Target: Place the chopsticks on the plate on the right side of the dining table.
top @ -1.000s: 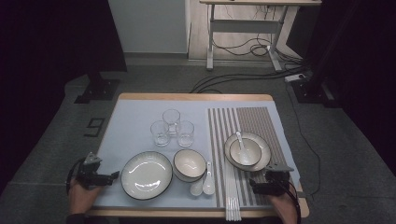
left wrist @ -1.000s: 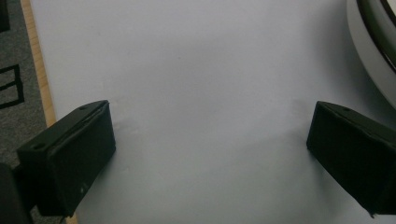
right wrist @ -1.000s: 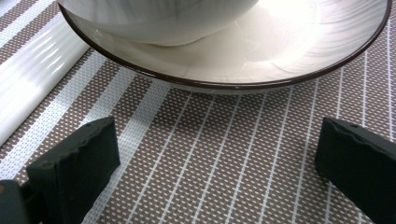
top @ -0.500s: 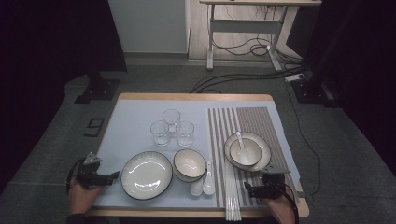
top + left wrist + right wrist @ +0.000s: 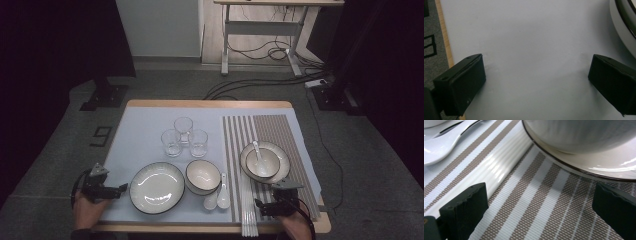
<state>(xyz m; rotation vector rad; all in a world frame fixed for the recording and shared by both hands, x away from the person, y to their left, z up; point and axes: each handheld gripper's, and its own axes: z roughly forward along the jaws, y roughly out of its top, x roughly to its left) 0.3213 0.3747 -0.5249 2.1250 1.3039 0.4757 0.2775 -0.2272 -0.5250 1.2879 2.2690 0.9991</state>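
1. Striped woven placemat [image 5: 280,137] covered the right part of the bench [image 5: 210,104]; a pale blue mat lay on the left.
2. We held the right claw [image 5: 261,206] low over the near edge of the placemat, jaws wide apart, nothing between them.
3. Nearest to it: a bundle of white chopsticks [image 5: 248,212] just to its left, and a plate [image 5: 284,172] carrying a small bowl [image 5: 262,162] with a spoon [image 5: 256,149] just ahead.
4. We kept the left claw [image 5: 120,189] at the bench's left edge, jaws apart and empty, beside the large plate [image 5: 157,187].
5. Progress, as we judged it: one setting stood on the placemat; the large plate, big bowl [image 5: 203,176], two spoons [image 5: 218,199] and three glasses [image 5: 184,136] sat unplaced on the blue mat. No grasp begun.
6. Hard to make out: the right gripper view cut off the plate [image 5: 584,167] and chopsticks [image 5: 499,170]; the chopstick count was unclear, and the left gripper view caught just the plate rim [image 5: 621,27].
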